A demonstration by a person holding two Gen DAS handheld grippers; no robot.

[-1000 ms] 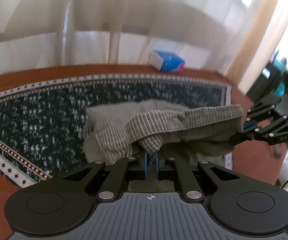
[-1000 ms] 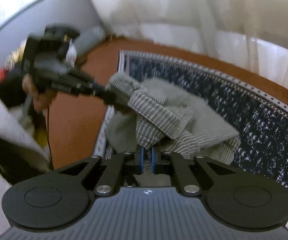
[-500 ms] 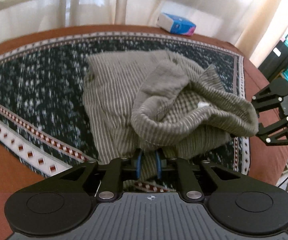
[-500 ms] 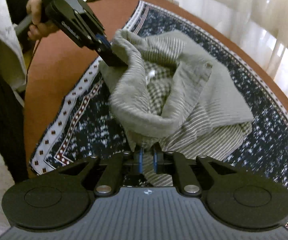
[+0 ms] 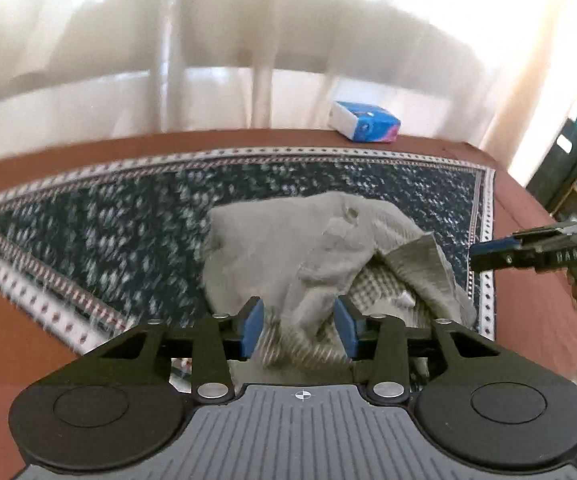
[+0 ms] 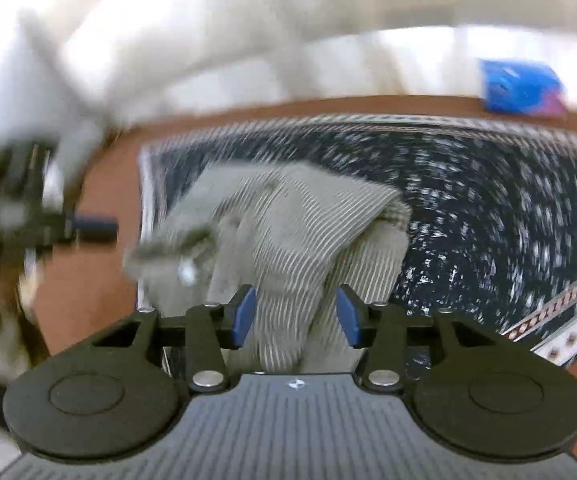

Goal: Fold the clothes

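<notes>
The left claw [image 5: 297,330] is a matte black linkage frame with two round black discs at its outer corners, silver rivets at the joints, blue pads [image 5: 253,325] on the inner faces of its fingers, and a grey ribbed housing bearing a small crosshair mark. The right claw [image 6: 295,316] is built the same way, with blue pads [image 6: 243,314], silver rivets and the grey ribbed body. Seen side-on from the left camera, its black arm carries pale lettering too blurred to read.

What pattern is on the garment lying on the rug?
Fine pale stripes on grey-green garment; clearest in the right wrist view.
</notes>
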